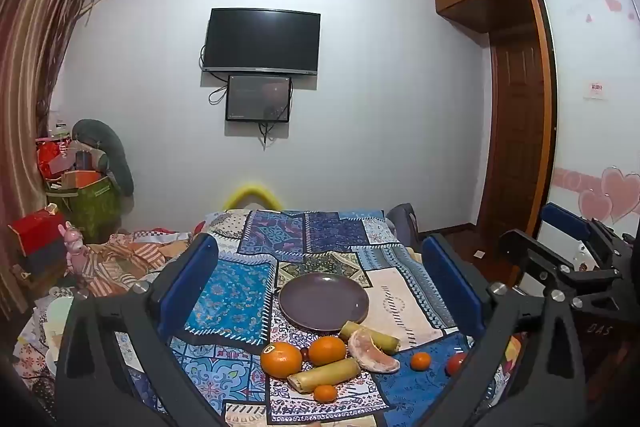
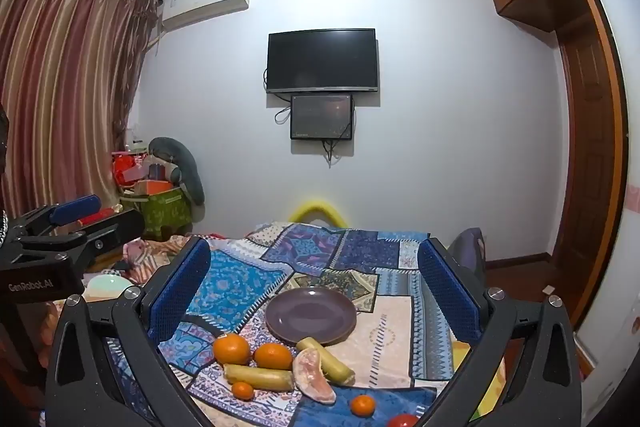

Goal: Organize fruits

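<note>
On the patchwork cloth (image 1: 240, 291), far left, left gripper (image 1: 320, 283) hanging wide open, gripping nothing. Just ahead, the fruit pile, untouched: big orange (image 1: 281, 359) touching a second orange (image 1: 327, 350), cane stick (image 1: 325, 375) lying in front, small mandarin (image 1: 325, 393) nearest the camera. Further right, pomelo wedge (image 1: 372, 351) leaning on another cane piece (image 1: 370, 335) — then a lone mandarin (image 1: 420, 361) and something red (image 1: 455, 363), half hidden by the finger. Behind the pile, plate (image 1: 324, 301) bare. Right gripper (image 2: 316, 291) spread just as wide, also carrying nothing, hovering short of the pile. Nothing sorted yet by the look of it — all fruit left to move, presumably onto the plate.
</note>
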